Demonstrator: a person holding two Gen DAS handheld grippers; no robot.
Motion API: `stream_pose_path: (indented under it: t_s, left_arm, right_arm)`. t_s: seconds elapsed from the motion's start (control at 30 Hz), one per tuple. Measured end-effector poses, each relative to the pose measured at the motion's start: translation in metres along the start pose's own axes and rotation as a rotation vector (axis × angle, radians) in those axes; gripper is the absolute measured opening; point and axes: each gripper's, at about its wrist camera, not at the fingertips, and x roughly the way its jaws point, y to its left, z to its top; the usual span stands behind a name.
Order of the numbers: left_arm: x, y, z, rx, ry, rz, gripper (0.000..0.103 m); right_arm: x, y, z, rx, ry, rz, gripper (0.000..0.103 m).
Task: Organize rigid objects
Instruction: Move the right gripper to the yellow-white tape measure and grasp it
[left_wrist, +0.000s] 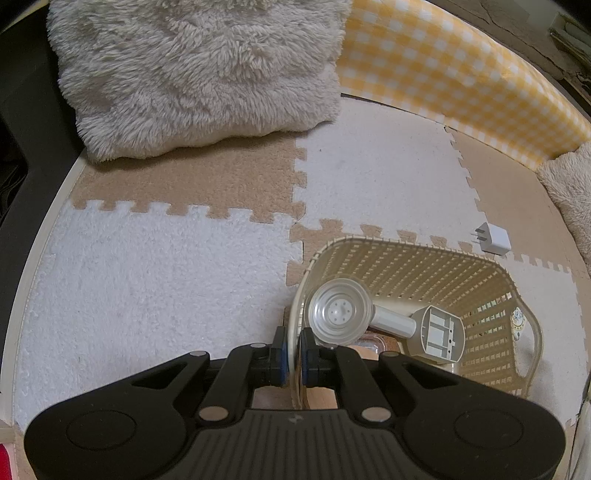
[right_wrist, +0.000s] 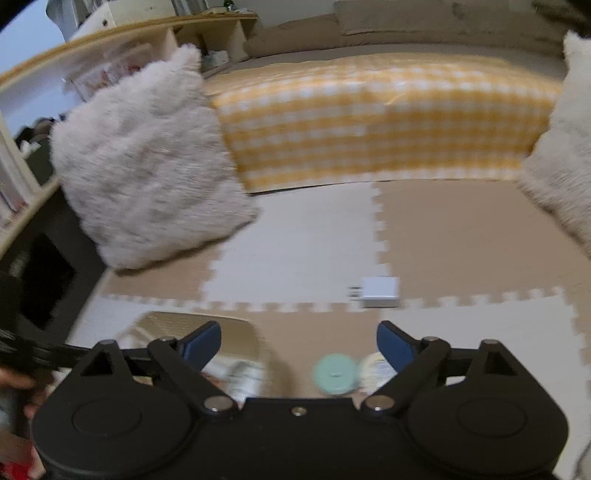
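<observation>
A cream plastic lattice basket (left_wrist: 424, 258) stands on the foam mat. My left gripper (left_wrist: 291, 360) is shut on the basket's near rim. Inside lies a grey handheld device with a round clear head (left_wrist: 340, 312) and an open grey base (left_wrist: 439, 332). A white plug adapter (left_wrist: 495, 238) lies on the mat beyond the basket; it also shows in the right wrist view (right_wrist: 380, 291). My right gripper (right_wrist: 299, 347) is open and empty above the mat. Below it sit a mint green round lid (right_wrist: 336, 373) and a cream round container (right_wrist: 376, 369). The basket (right_wrist: 177, 325) shows blurred at lower left.
A fluffy cream cushion (left_wrist: 199, 74) leans at the back left. A yellow checked mattress edge (left_wrist: 461, 74) runs along the back. A second fluffy cushion (right_wrist: 565, 147) is at the right. Shelving (right_wrist: 110, 55) stands at the left. The floor is beige and white puzzle mat (left_wrist: 147, 277).
</observation>
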Motion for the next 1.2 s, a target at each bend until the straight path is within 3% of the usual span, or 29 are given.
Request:
stream_pose_path:
  t_s: [0.1,0.23,0.4,0.57,0.93,1.2]
  left_arm:
    - [0.0,0.0,0.0,0.0,0.0,0.0,0.007]
    - [0.0,0.0,-0.001,0.001,0.0,0.002,0.007]
    - [0.0,0.0,-0.001,0.002,0.0,0.003,0.007]
    - [0.0,0.0,-0.001,0.001,0.0,0.002,0.007]
    - [0.0,0.0,-0.001,0.001,0.0,0.003,0.007]
    - [0.001,-0.001,-0.001,0.002,0.0,0.004,0.007]
  right_arm:
    - [0.011,-0.011,-0.009,-0.005,-0.007,-0.044,0.103]
    - [0.028,-0.026,-0.023,-0.013,-0.015,-0.109,0.103]
    - [0.056,-0.047,-0.042,0.001,0.036,-0.171,0.103]
    - [0.08,-0.054,-0.058,-0.07,0.079,-0.236,0.103]
    - [0.104,-0.055,-0.077,-0.131,0.108,-0.239,0.103]
    - [0.115,-0.047,-0.082,-0.162,0.06,-0.221,0.103]
